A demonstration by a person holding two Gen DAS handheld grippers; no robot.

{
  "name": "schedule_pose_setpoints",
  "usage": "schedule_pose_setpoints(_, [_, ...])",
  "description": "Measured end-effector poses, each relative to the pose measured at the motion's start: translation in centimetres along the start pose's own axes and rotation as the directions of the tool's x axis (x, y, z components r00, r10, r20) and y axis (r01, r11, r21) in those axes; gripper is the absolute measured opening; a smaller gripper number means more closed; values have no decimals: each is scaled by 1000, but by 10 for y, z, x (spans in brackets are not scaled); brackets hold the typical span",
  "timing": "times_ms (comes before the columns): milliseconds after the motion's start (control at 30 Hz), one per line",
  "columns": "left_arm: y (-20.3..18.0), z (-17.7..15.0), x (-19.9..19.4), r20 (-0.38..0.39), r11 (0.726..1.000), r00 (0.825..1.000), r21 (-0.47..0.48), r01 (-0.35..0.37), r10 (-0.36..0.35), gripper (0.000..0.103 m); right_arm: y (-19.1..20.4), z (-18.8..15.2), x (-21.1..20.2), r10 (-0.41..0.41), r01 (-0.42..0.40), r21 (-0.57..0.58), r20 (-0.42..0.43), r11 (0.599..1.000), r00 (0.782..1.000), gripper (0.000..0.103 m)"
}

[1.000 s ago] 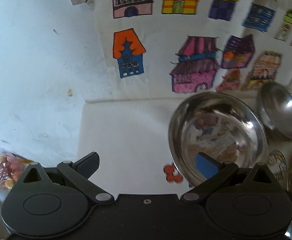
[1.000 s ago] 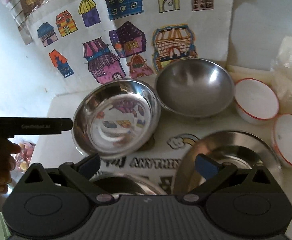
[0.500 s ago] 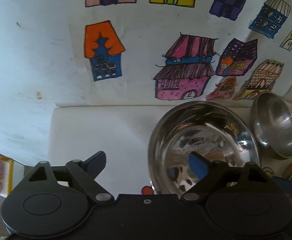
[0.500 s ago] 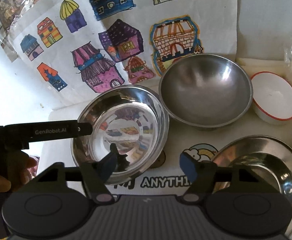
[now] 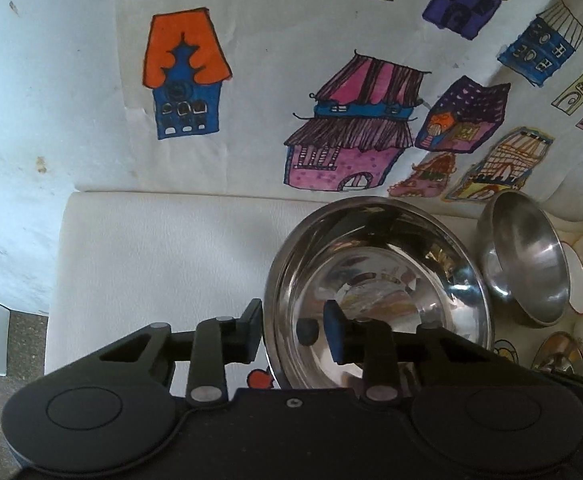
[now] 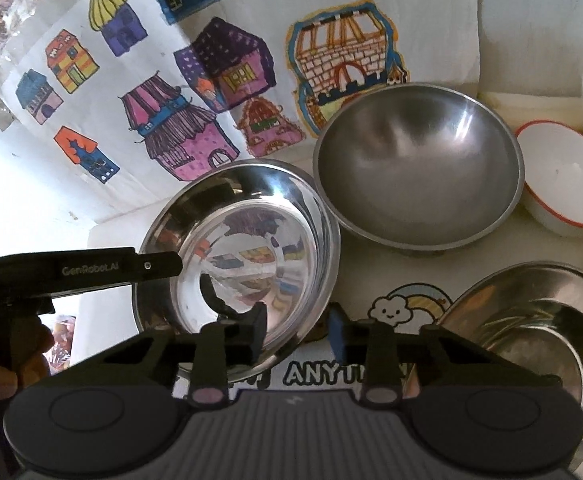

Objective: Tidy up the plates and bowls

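Shiny steel bowl point(image 5: 379, 300) sits on the white table point(image 5: 163, 248) just in front of the painted-houses cloth point(image 5: 331, 80), and both grippers are on its rim from opposite sides. Left gripper point(image 5: 293, 334) is closing, one finger outside the near-left wall, the blue pad inside; not clamped yet, gap visible. Right gripper point(image 6: 297, 330) is also closing, straddling the near-right rim, one finger inside the bowl and the blue pad outside; pads not yet pressing. Risk: thin slick rim could slip out of either pinch, or uneven closing could tip or shove the bowl into the matte steel bowl point(image 6: 415, 168) touching or nearly touching it behind. Lifting with only one side gripped would probably swing it. Shiny bowl is empty, reflections only. Steel plate point(image 6: 531, 340) at near right is empty. Matte bowl is empty. Red-rimmed white bowl point(image 6: 563, 184) farther right looks empty.
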State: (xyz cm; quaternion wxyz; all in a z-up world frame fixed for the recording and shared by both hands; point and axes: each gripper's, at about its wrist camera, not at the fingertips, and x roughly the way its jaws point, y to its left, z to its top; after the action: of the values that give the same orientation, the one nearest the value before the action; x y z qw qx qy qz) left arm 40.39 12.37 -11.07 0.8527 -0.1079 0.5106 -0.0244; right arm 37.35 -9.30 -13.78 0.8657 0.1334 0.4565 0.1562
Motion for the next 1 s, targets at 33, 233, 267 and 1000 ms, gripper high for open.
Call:
schedule_pose_setpoints(33, [1,0,0,-1,1000,1000,0,-1,1,33,-1,0,1,2,-2,5,-4,1000,1000,29])
schedule_pose_setpoints(233, [6,-2,2,-18,1000,1000,-1,-10,10,19,-7,-6,8,17,-17,35,-10,999,1000,19])
schedule_pose_setpoints(267, [7,-2,2,-21,1000,1000,0,-12,12,16,-8,-7,9,20,-20,35,-9,999,1000,19])
schedule_pose_setpoints(1000, [-11,-55,-75,26,993,999,111,38,-41,15,-9,-53,-78,78,-76,-25,78,997,994,18])
